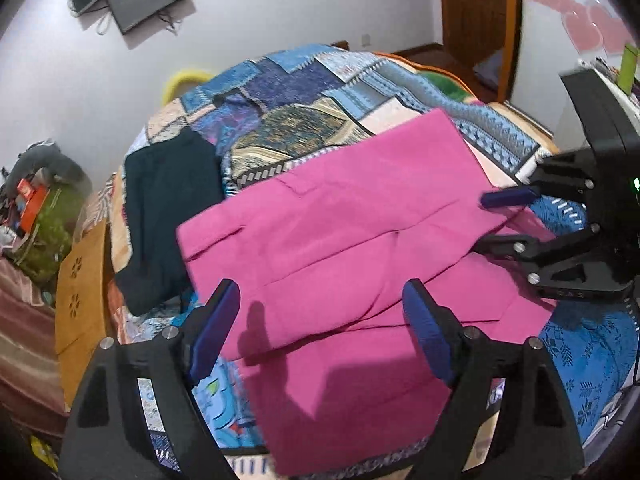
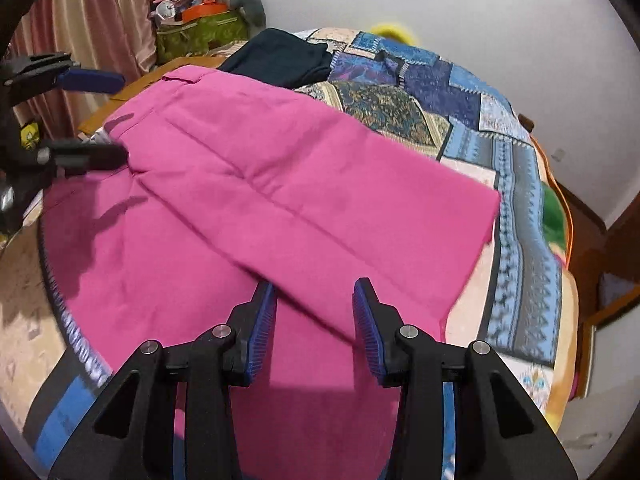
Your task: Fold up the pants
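The patchwork bedspread fills most of what I see. Across it lie the pink pants, one leg laid over the other, their long axis running from the waistband on my left to the hems on my right. A dark folded garment sits just beside the waistband. My left gripper hangs over the pants with fingers spread, empty. My right gripper is likewise released, holding nothing.
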